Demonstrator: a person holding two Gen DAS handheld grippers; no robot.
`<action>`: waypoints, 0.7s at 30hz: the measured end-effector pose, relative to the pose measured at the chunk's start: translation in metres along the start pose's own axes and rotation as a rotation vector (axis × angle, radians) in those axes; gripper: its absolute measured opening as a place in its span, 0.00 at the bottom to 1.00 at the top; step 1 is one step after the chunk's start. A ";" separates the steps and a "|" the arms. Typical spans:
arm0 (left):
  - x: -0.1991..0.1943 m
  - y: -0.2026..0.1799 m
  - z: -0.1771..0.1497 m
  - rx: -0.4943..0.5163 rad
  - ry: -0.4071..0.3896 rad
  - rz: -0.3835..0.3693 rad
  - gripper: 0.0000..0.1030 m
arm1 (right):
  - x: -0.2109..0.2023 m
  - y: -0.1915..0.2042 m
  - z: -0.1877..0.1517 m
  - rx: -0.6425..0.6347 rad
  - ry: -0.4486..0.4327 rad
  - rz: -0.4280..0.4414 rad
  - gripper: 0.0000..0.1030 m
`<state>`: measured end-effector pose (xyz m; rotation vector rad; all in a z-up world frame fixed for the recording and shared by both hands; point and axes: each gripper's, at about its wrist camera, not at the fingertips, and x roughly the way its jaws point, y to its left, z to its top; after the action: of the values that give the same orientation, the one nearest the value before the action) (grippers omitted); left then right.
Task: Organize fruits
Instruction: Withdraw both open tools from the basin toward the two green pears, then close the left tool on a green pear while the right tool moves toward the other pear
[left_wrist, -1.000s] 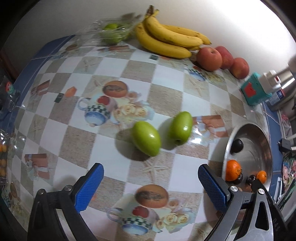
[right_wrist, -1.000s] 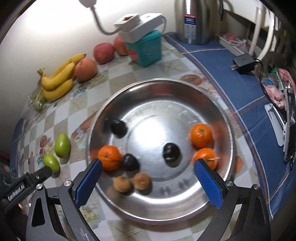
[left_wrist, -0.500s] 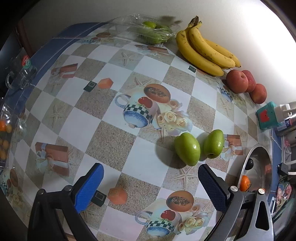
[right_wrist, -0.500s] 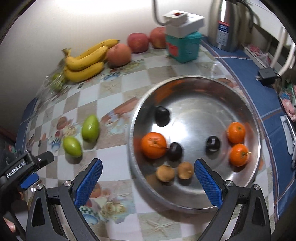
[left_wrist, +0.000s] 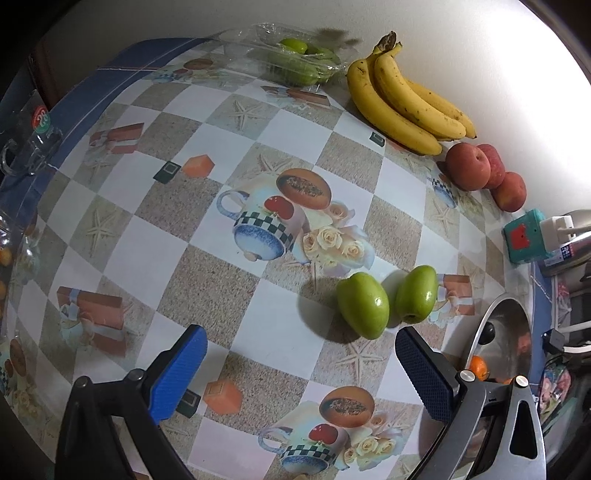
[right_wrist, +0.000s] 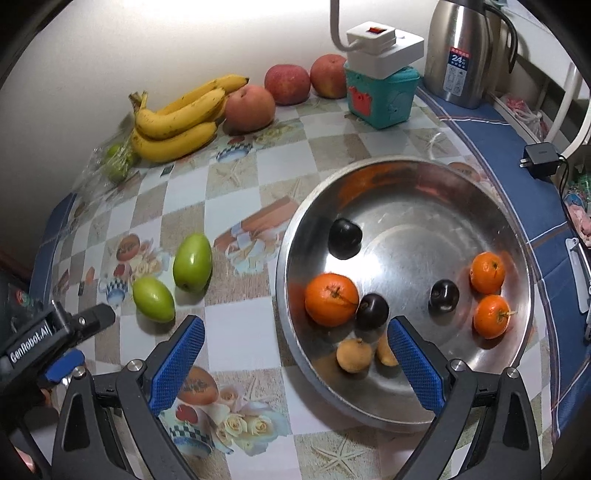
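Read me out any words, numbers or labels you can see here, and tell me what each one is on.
"GenRobot.AI": white lettering on the black body of the left gripper, seen in the right wrist view.
"24": on the blue label of the steel thermos flask; the smaller print around it is too small to read.
"28": my best reading of the round red and green sticker on the glass mug; blurred, so unsure.
Nothing else readable.

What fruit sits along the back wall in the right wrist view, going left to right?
Bag of green fruit → banana bunch → peach-coloured apple → red apple → second red apple, which ends at the teal box.
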<state>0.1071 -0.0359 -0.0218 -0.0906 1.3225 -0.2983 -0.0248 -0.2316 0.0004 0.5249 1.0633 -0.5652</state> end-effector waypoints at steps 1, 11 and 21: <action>0.000 0.000 0.001 0.002 -0.001 0.001 1.00 | -0.001 0.000 0.002 0.007 -0.005 -0.002 0.96; 0.010 -0.005 0.011 0.034 0.004 0.006 1.00 | -0.002 0.007 0.031 0.055 -0.022 -0.005 0.96; 0.026 -0.014 0.017 0.049 0.020 0.024 1.00 | 0.016 0.008 0.038 0.069 0.004 -0.012 0.96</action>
<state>0.1267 -0.0582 -0.0391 -0.0308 1.3345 -0.3112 0.0116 -0.2526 0.0016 0.5801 1.0542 -0.6137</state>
